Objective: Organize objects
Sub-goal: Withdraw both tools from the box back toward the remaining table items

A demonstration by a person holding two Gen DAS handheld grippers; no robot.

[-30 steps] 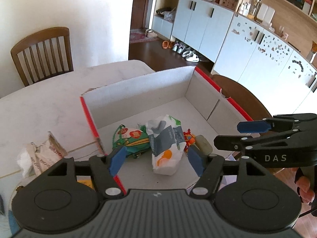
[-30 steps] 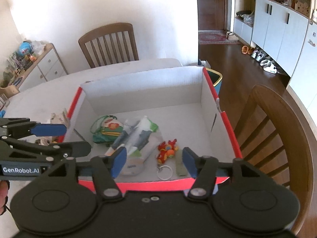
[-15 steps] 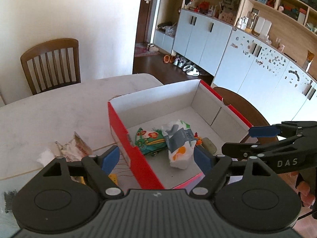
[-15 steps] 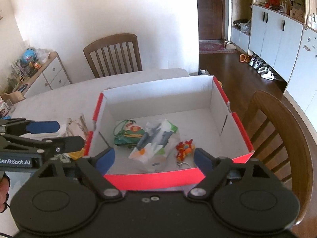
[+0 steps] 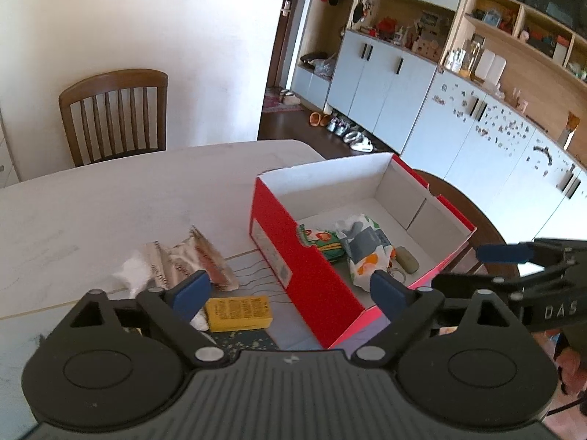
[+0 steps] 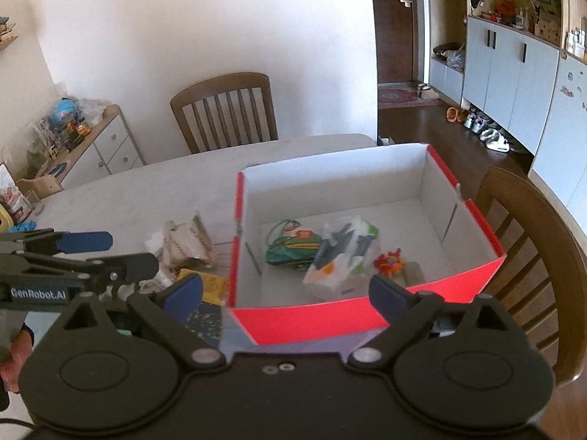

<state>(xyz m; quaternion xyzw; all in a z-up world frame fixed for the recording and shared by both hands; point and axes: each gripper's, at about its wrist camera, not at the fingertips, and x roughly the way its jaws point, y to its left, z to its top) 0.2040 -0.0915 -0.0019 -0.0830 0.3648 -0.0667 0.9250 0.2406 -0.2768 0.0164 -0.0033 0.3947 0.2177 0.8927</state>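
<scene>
Both tongs are held above the near edge of the bench (image 5: 110, 190), empty and with their fingers spread wide. The left tongs (image 5: 290, 291) look down over the red box's left wall; the right tongs (image 6: 286, 291) are centred over its near wall. Neither touches anything.

The red box (image 6: 312, 319) stands open on the bench, white inside. Four items lie in its near half: a green printed pouch (image 6: 290, 245) at left, a white patterned packet (image 6: 339, 253) just beside it and partly over it, a small orange toy (image 6: 389, 261) with a key ring, and a grey-green oblong piece (image 5: 406, 259) at the right. The far half of the box is bare.

Outside the box, just beside its left wall, loose items remain on the bench: a crumpled paper wrapper (image 5: 190, 260), a wad of white tissue (image 5: 134, 273) touching it, and a yellow carton (image 5: 238, 313) lying flat nearest the left tongs.

Judgement: the task is partly done, with some goods boxed and these left out. The step in hand appears to be choosing the next pick. The yellow carton is the likeliest candidate. The next move calls for the left tongs to descend, straddle the carton across its narrow sides and close squarely. The risk is snagging the tissue or wrapper alongside.
</scene>
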